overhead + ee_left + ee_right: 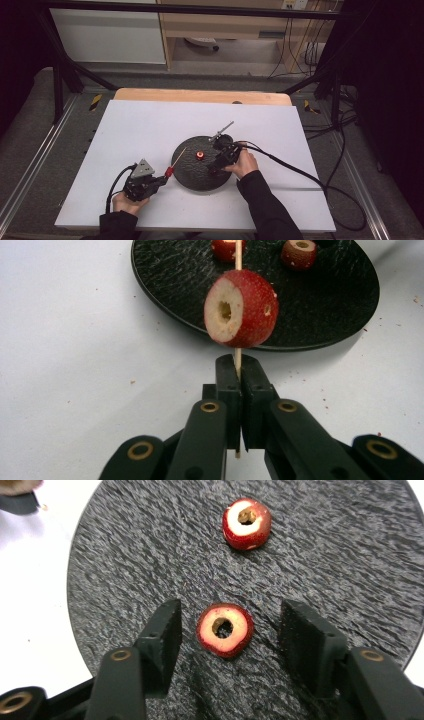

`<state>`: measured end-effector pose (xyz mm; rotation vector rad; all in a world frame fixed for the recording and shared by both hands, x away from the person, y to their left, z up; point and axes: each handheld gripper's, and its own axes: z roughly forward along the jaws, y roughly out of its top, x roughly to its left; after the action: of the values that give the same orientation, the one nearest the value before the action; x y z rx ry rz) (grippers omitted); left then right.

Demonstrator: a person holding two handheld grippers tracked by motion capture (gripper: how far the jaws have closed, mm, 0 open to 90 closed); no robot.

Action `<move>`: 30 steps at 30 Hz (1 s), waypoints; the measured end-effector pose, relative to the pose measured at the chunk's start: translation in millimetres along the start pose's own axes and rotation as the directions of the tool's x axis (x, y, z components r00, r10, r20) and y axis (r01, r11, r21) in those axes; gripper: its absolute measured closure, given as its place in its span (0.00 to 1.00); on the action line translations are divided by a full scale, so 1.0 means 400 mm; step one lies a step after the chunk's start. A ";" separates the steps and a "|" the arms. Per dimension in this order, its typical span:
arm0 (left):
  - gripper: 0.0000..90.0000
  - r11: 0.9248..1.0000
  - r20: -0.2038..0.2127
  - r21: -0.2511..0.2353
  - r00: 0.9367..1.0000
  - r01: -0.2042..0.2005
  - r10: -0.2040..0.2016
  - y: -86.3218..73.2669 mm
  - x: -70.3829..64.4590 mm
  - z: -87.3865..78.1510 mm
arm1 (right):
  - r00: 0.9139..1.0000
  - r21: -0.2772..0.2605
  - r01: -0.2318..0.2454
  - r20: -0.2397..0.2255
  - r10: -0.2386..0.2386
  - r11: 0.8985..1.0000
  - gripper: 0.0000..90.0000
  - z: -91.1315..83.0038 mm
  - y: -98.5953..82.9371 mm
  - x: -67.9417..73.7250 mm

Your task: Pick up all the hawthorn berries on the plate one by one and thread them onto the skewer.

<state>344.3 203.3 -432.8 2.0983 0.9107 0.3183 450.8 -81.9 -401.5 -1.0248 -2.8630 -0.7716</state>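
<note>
My left gripper [238, 371] [161, 179] is shut on a thin wooden skewer [238, 255] [179, 155] that carries one cored red fruit [241, 308] [169, 171] just beyond the jaws. The skewer's tip reaches over a round black plate [197, 175] [330, 310]. My right gripper [230, 627] [216, 167] hangs open over the plate [125, 555], its jaws on either side of a cored red fruit [225, 630] lying hole-up. A second cored fruit [246, 523] [199, 155] lies farther out on the plate.
A white sheet [145, 130] covers the table, with a wooden strip [200, 95] at its far edge. A grey metal tool [221, 131] lies at the plate's far rim. Black cables [295, 172] trail to the right. Small red crumbs [325, 402] dot the sheet.
</note>
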 end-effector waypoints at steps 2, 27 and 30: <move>0.98 1.000 0.000 0.001 1.000 0.001 -0.001 0.000 0.000 0.001 | 1.000 0.024 0.010 0.002 -0.010 1.000 0.52 0.008 0.006 0.003; 0.98 1.000 0.002 -0.003 1.000 -0.007 0.007 0.004 -0.003 0.000 | 1.000 0.071 -0.020 -0.004 0.020 0.997 0.66 0.024 0.013 0.004; 0.98 1.000 0.001 -0.004 1.000 -0.007 0.007 0.005 -0.004 -0.001 | 1.000 0.056 -0.022 -0.009 0.023 0.998 0.66 0.014 0.014 0.003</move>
<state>343.8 201.5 -431.0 2.0984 0.9010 0.3225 453.9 -74.9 -403.9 -1.0415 -2.8424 -0.6896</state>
